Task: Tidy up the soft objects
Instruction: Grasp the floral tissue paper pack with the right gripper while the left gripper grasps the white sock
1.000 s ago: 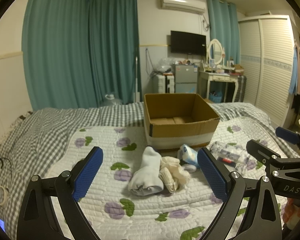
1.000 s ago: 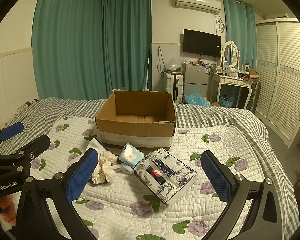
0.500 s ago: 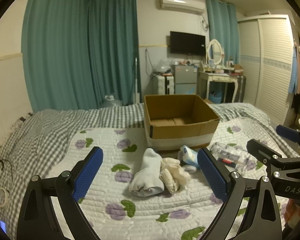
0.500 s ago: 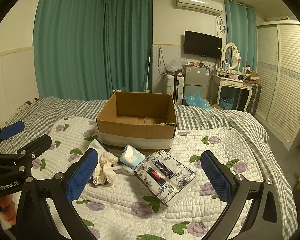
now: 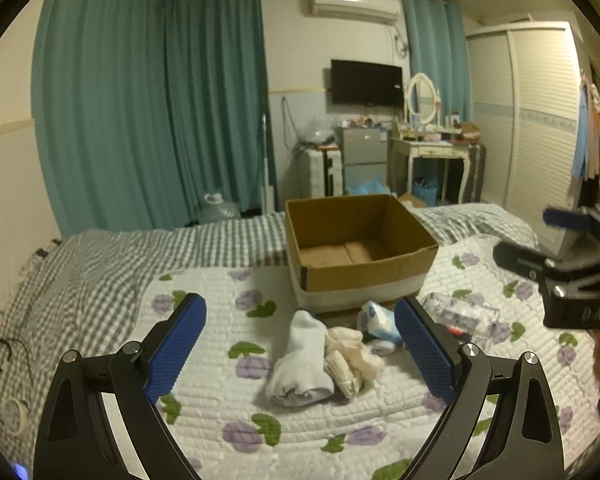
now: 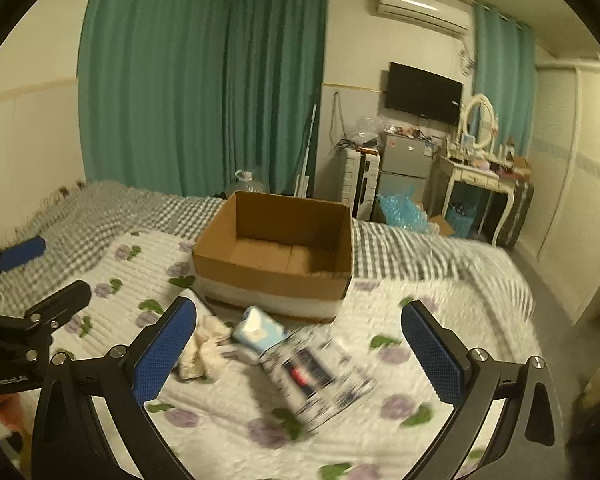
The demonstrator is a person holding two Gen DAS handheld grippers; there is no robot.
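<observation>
An open cardboard box [image 5: 360,248] [image 6: 276,256] stands empty on the quilted bed. In front of it lie a rolled white sock [image 5: 302,360], a cream sock bundle [image 5: 350,354] [image 6: 204,344], a light-blue tissue pack [image 5: 378,318] [image 6: 258,326] and a floral tissue box [image 5: 462,314] [image 6: 320,372]. My left gripper [image 5: 300,352] is open above the socks, touching nothing. My right gripper [image 6: 300,354] is open over the tissue pack and floral box, holding nothing. Each gripper shows at the other view's edge.
The flowered white quilt [image 5: 220,408] lies over a grey checked blanket [image 5: 100,264]. Cables and a ring [image 5: 0,360] lie at the bed's left edge. Teal curtains, a dresser [image 5: 436,152] and a wardrobe stand beyond the bed.
The right wrist view has swung and tilted, blurring the floral box; the box now sits further left in it. The right gripper rose in the left view. The objects lie unmoved.
</observation>
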